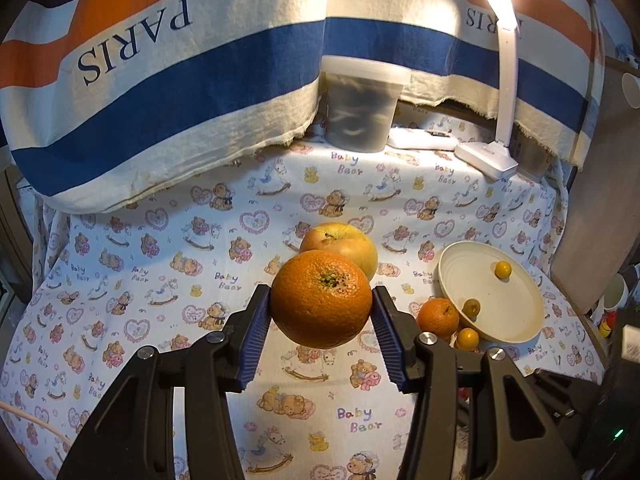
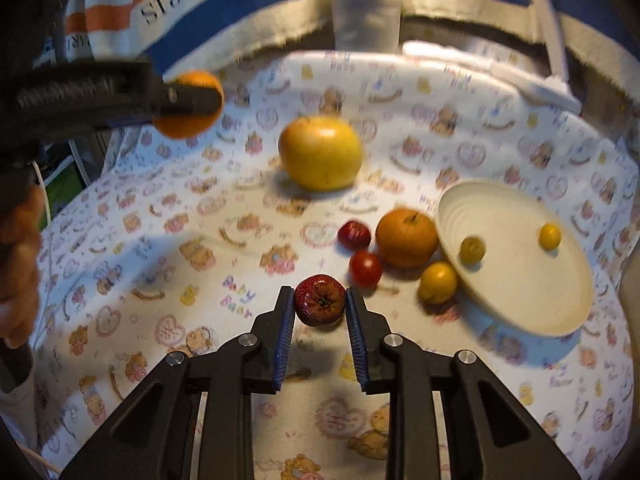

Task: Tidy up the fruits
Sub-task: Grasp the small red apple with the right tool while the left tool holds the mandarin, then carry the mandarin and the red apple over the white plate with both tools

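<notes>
My left gripper [image 1: 322, 300] is shut on a large orange [image 1: 321, 299] and holds it above the cloth; it also shows in the right wrist view [image 2: 188, 98]. My right gripper [image 2: 320, 300] is shut on a small dark red fruit [image 2: 320, 300], low over the cloth. A yellow apple [image 2: 321, 153] lies mid-table. A cream plate [image 2: 520, 272] at right holds two small yellow fruits [image 2: 472, 250]. Beside the plate lie a small orange [image 2: 407, 237], a yellow fruit [image 2: 438, 282] and two red fruits [image 2: 365, 267].
A bear-print cloth [image 1: 160, 280] covers the table. A striped towel [image 1: 180, 100] hangs at the back. A lidded tub [image 1: 360, 108], a white remote and a desk lamp base [image 1: 486, 158] stand at the rear. A person's hand [image 2: 18, 264] shows at the left.
</notes>
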Available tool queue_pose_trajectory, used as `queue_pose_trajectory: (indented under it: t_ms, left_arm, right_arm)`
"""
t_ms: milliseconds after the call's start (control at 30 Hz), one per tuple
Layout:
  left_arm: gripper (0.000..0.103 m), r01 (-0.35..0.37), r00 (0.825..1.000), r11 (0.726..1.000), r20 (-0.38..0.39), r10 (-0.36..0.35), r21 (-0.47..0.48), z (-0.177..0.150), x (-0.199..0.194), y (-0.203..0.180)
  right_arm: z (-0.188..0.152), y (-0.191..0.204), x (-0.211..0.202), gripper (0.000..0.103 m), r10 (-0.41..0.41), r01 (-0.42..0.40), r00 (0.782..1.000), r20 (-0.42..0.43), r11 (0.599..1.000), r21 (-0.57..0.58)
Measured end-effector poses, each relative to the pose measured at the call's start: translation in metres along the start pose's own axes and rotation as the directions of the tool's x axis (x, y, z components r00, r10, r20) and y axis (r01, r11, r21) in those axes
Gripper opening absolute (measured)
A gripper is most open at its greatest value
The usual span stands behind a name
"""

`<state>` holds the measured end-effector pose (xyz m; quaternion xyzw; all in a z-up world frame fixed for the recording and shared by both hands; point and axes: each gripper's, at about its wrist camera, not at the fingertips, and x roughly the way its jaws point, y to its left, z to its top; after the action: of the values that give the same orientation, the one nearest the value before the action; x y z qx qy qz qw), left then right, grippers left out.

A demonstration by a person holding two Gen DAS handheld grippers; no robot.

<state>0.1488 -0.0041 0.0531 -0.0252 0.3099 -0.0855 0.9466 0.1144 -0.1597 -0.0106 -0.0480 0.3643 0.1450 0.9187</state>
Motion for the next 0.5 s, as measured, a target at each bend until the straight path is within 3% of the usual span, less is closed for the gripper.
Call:
queue_pose_trajectory:
  t_ms: [200,400,500]
  left_arm:
    - [0.049,0.044,0.997,0.999,0.061,-0.045,0.021,0.002,-0.012,-0.006]
    - [0.049,0.073,0.988,0.996,0.136,-0.079,0.047,0.000,-0.023,-0.014]
    - [0.049,0.049,0.981,0.996,0.184,-0.061,0.068,-0.002,-0.027,-0.020]
  right_arm:
    - [0.007,-0.018,-0.027,0.027,-0.052,0.049,0.992,0.113,0.998,0.030]
    - [0.007,-0.035,-0.049,0.027,-0.127,0.113,0.962,0.244,0.991,0.071]
    - [0.008,-0.044,-0.056,0.027,-0.155,0.136,0.948,0.277,0.987,0.087]
